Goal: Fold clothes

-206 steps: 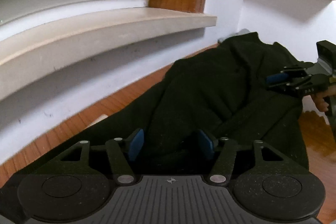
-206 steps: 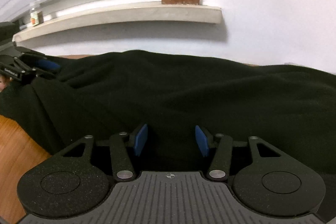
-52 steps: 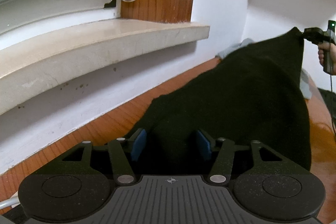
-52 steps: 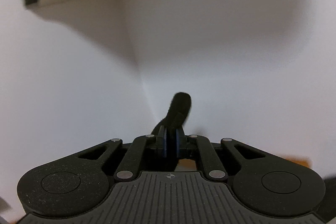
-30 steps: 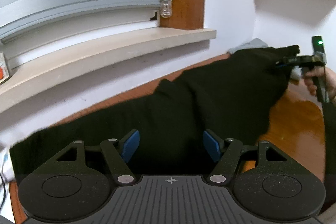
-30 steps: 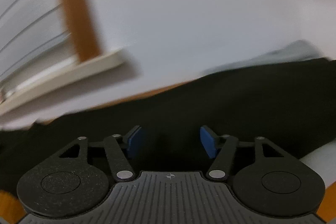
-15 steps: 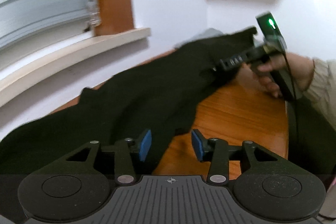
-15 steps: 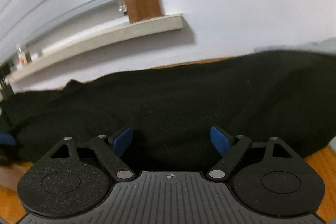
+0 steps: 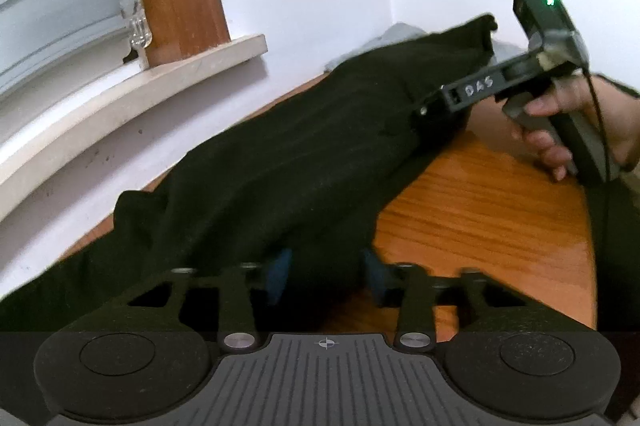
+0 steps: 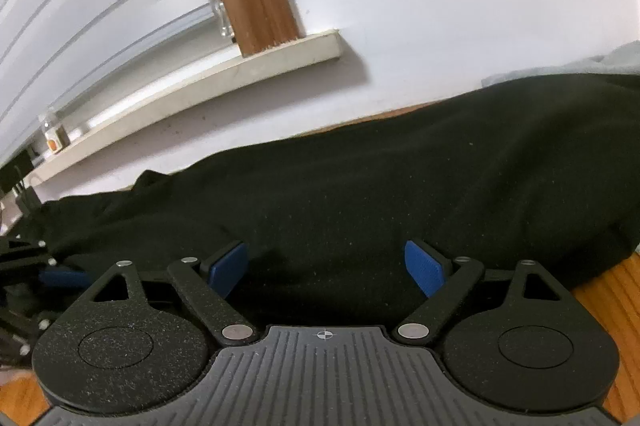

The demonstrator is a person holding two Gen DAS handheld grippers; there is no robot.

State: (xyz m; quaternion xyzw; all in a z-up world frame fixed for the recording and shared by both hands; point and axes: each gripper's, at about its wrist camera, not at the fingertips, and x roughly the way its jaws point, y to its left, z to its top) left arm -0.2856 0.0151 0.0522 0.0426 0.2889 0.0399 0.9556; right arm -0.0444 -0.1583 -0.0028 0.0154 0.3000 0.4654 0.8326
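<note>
A white wall (image 10: 440,6) rises behind the wooden table (image 9: 500,210), with a pale windowsill (image 10: 224,74) and blinds (image 9: 52,6).

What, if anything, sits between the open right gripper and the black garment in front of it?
Nothing visible does. The right gripper is open with the black garment lying directly ahead between its blue pads, no other object intervening. The left gripper is likewise open at the garment's near edge on the wooden table.
</note>
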